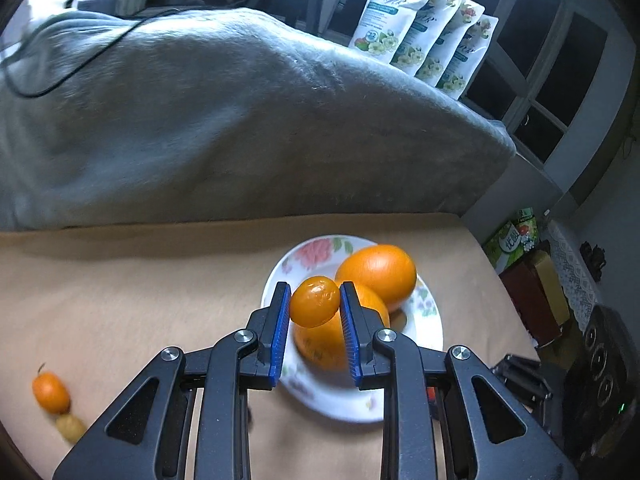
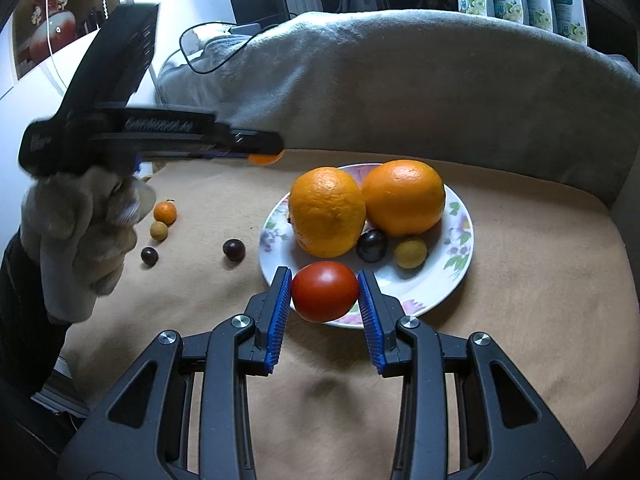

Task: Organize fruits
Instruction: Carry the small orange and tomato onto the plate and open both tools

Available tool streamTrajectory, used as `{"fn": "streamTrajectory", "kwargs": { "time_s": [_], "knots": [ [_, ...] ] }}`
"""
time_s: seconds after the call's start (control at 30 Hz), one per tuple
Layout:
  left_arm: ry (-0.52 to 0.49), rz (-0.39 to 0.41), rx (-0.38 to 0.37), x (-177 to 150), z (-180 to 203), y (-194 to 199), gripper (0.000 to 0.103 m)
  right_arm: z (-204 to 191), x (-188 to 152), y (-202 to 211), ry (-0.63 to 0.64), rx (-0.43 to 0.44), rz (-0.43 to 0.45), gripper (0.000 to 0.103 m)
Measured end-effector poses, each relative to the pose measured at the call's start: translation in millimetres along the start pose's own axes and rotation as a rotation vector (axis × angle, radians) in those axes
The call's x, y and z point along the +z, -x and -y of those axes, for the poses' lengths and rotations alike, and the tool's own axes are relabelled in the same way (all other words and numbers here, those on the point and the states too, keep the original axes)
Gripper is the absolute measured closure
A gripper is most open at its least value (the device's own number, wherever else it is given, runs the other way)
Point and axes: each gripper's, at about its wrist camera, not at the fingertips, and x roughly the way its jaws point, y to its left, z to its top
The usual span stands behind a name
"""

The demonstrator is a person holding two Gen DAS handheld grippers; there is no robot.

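A: Fruits first: we have a small orange kumquat (image 1: 315, 301) clenched between the left gripper's (image 1: 315, 303) jaws, and a red tomato (image 2: 325, 291) clenched between the right gripper's (image 2: 325, 292) jaws.

B: Agreed. Just beyond the right jaws lies the flowered plate (image 2: 460, 248), its near rim under the tomato. Past the tomato sit a dark grape (image 2: 371, 245) and a yellowish fruit (image 2: 410, 253), then two big oranges (image 2: 403, 198) at the far side.

A: Seen from the left jaws, the kumquat hangs above those oranges, so we judge both pieces are bound for the plate.

B: Then we should lower the tomato into the bare near patch and release only once it rests, or it may roll off the rim.

A: And we should steer the kumquat to a gap beside the oranges, not on top of them.

B: Left of the right jaws, loose on the desk (image 2: 540, 280), we see two dark grapes (image 2: 233, 249), another kumquat (image 2: 165, 212) and a yellowish fruit (image 2: 159, 230) not yet gathered.
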Motion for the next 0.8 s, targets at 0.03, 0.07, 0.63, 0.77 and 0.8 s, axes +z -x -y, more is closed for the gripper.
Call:
{"fn": "streamTrajectory", "kwargs": {
  "time_s": [0.03,0.07,0.63,0.77,0.8],
  "knots": [
    [-0.003,-0.003,-0.001,3,0,-3,0.080,1,0,-1,0.001,0.000,-0.001,0.067],
    [-0.007,-0.007,0.003,7,1,-8,0.080,2,1,-3,0.002,-0.001,-0.002,0.067],
    [-0.032,-0.076,0.008,23,8,-48,0.080,10,5,-18,0.003,0.003,-0.016,0.067],
    [-0.035,-0.079,0.011,24,9,-49,0.080,10,6,-19,0.006,0.002,-0.018,0.067],
    [-0.036,-0.079,0.012,24,9,-49,0.080,10,6,-19,0.007,0.001,-0.019,0.067]
  ]
}}
